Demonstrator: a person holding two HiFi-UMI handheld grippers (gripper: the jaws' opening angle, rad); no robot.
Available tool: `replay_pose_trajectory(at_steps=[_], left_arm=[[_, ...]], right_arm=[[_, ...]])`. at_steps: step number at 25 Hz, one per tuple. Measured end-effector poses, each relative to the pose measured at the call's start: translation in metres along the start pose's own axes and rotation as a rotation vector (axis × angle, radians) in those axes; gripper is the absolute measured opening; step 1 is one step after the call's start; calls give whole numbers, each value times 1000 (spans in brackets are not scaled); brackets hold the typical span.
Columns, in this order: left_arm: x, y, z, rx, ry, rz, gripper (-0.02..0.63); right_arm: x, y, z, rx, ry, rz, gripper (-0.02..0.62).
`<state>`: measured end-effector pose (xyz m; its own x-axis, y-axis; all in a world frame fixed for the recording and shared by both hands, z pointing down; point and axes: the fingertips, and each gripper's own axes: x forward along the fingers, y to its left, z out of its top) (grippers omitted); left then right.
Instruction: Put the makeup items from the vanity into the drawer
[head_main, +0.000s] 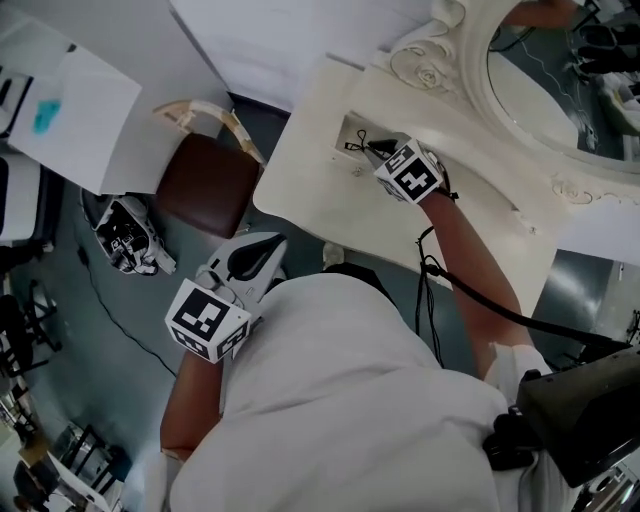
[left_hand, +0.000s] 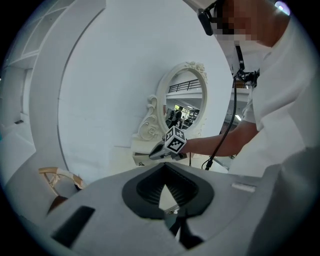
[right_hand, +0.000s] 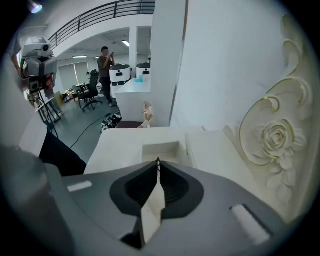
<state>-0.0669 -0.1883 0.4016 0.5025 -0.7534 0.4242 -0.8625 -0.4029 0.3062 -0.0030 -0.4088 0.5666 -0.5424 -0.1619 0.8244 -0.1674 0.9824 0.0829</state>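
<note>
Right hand-held gripper (right_hand: 158, 163) has its jaws closed together with nothing held, hovering low over the cream vanity table (right_hand: 125, 142). The drawer opening (right_hand: 159, 151) is just ahead of its tips. Left hand-held gripper (left_hand: 165, 169) is also closed and holding nothing, well back off the table's edge by the person's side, above a brown chair (head_main: 205, 182).

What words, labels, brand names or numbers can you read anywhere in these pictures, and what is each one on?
No text is readable in any view.
Marker cubes: black-and-white square patterns only, no letters or numbers.
White sheet with a teal patch: any print is too small to read.
White machines far off in the right gripper view: too small to show any label.
</note>
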Motion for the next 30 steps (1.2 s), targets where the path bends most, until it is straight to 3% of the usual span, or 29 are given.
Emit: replay_pose_trajectory(at_steps=[5,16,24,30], left_arm=[[-17,-1,5,67,1,-101,2],[-75,-10,-19,156,15,-254,2],[-113,-23,-47,191,18,-330,2],[-134,-38,-72,196,30,-370,2]], right_arm=[[-42,33,-3,123,-67,-83,2],[-102,166,-2,334,-210,-196,2],[-133,250,9,396,-314,-240,2],[-147,301,12,412,-331,-252,2]])
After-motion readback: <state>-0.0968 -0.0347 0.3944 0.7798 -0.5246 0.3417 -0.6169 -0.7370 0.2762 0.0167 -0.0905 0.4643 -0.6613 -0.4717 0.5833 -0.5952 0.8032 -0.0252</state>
